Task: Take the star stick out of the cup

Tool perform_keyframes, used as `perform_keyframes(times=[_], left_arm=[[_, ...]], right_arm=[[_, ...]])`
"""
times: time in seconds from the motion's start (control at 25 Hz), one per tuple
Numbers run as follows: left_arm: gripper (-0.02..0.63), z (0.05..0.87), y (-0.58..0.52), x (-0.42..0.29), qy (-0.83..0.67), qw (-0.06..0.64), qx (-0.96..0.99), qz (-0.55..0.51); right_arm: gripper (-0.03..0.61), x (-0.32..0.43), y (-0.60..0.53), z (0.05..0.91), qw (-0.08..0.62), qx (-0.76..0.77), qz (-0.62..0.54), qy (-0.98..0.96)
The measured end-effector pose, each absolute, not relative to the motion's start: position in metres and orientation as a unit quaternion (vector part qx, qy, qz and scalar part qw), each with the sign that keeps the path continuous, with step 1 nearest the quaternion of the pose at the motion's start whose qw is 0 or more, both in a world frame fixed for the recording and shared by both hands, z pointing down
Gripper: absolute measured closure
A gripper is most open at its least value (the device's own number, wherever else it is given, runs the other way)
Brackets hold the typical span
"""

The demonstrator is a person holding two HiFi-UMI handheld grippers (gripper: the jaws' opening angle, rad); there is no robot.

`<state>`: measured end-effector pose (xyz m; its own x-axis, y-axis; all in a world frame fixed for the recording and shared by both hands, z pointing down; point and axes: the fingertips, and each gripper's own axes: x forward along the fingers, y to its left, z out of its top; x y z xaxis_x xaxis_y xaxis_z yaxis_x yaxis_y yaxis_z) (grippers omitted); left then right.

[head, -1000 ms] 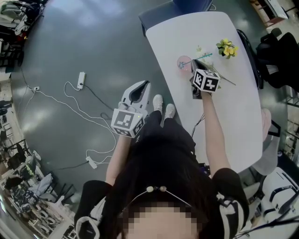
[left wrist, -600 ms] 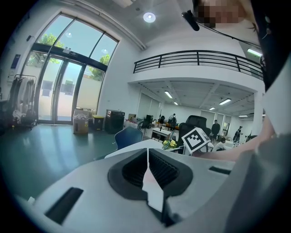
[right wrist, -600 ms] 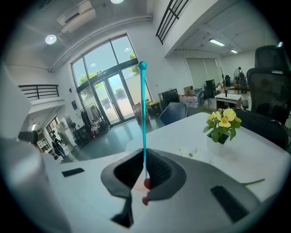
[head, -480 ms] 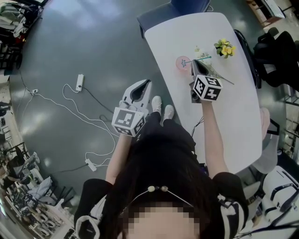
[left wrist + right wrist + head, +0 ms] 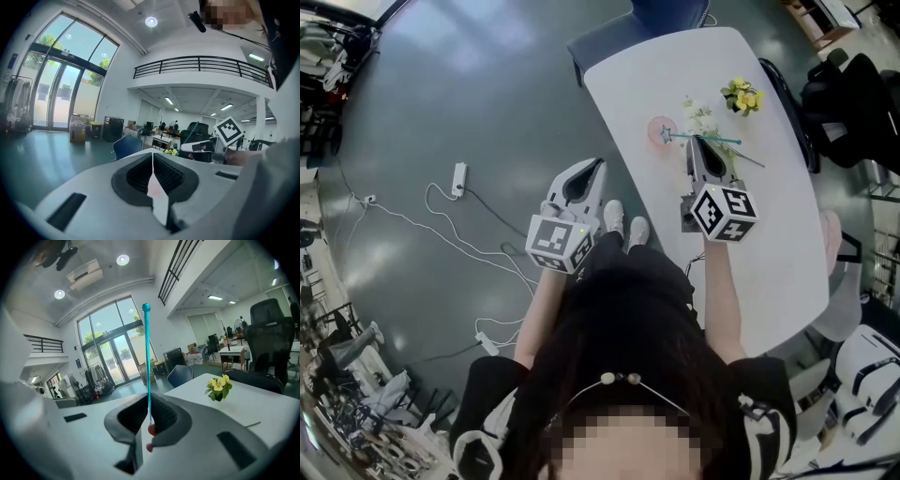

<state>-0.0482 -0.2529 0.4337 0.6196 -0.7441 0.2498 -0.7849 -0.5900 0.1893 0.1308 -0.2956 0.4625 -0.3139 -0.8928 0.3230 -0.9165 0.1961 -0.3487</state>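
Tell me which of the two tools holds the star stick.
The right tool, above the white table: its jaws clamp the thin teal star stick. The left tool is shut on nothing, beside the table.

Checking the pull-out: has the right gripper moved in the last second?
Yes. The right gripper, shut on the star stick, has drawn back from the pink cup toward the person.

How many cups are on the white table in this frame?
1: the pink cup near the white table's edge, just left of the right gripper, which hides some tabletop.
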Motion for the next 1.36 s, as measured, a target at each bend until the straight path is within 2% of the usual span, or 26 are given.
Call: perform_keyframes(times=[0.2,0.56,1.36], left_arm=[[0.604,0.426,-0.257,-0.046,-0.426,0.134,0.893,0.06],[0.604,0.411,-0.263,-0.042,-0.415,0.12,0.901,0.037],[0.604,0.41,-0.262,-0.037,-0.412,0.122,0.902,0.029]], right_arm=[[0.558,0.13,-0.269,0.429,-0.018,0.595,0.236,-0.768],[0.56,0.137,-0.243,0.378,-0.053,0.64,0.181,-0.745],[0.56,0.141,-0.239,0.37,-0.036,0.642,0.175,-0.745]])
